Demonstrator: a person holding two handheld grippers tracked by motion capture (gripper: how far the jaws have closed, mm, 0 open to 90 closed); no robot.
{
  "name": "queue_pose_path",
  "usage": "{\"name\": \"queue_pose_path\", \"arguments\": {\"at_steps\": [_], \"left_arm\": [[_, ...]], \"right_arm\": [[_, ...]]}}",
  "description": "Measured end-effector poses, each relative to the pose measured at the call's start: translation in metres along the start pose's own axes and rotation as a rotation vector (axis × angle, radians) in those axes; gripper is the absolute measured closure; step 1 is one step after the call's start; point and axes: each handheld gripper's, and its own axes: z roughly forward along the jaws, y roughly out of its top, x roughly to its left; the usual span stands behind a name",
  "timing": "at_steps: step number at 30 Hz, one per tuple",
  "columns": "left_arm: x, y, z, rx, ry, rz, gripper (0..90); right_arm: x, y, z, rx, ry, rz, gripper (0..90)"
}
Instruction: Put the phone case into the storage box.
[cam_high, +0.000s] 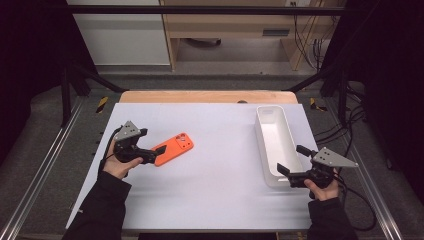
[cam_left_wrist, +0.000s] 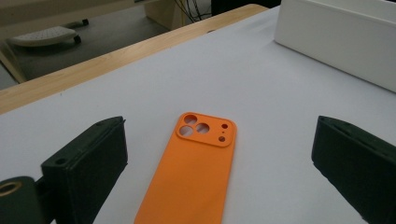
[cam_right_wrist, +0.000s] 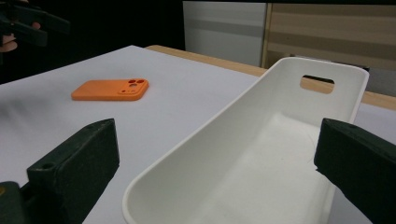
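Observation:
An orange phone case (cam_high: 174, 148) lies flat on the white table top (cam_high: 215, 185), left of centre, its camera cut-outs at the far end. My left gripper (cam_high: 151, 141) is open at the case's near end. In the left gripper view the case (cam_left_wrist: 198, 172) lies between the wide-apart jaws of this gripper (cam_left_wrist: 219, 128), touching neither. A long white tray (cam_high: 260, 135) stands at the right, nothing inside it. My right gripper (cam_high: 292, 159) is open at the tray's near end. In the right gripper view its jaws (cam_right_wrist: 218, 128) stand either side of the tray's rim (cam_right_wrist: 210, 121).
The table's wooden far edge (cam_high: 205, 96) lies behind the white top. The tray's far wall has a handle slot (cam_right_wrist: 317, 84). The right gripper view also holds the case (cam_right_wrist: 109, 89) and, far left, the left gripper (cam_right_wrist: 28, 23). Metal rails (cam_high: 45, 165) flank the table.

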Motion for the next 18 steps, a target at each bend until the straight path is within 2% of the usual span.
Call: {"name": "queue_pose_path", "arguments": {"at_steps": [9,11,14,18], "left_arm": [[0.012,-0.004,0.012,0.037,0.06,-0.04,9.6],[0.014,-0.004,0.013,0.046,0.071,-0.042,11.3],[0.018,-0.006,0.018,0.056,0.119,-0.045,14.4],[0.02,-0.007,0.023,0.054,0.136,-0.049,20.8]], "right_arm": [[0.0,0.0,0.0,-0.001,0.0,-0.002,0.4],[0.0,0.0,0.0,-0.001,0.0,0.0,0.4],[0.0,0.0,0.0,0.0,-0.001,0.0,0.4],[0.0,0.0,0.0,0.001,-0.001,0.0,0.4]]}}
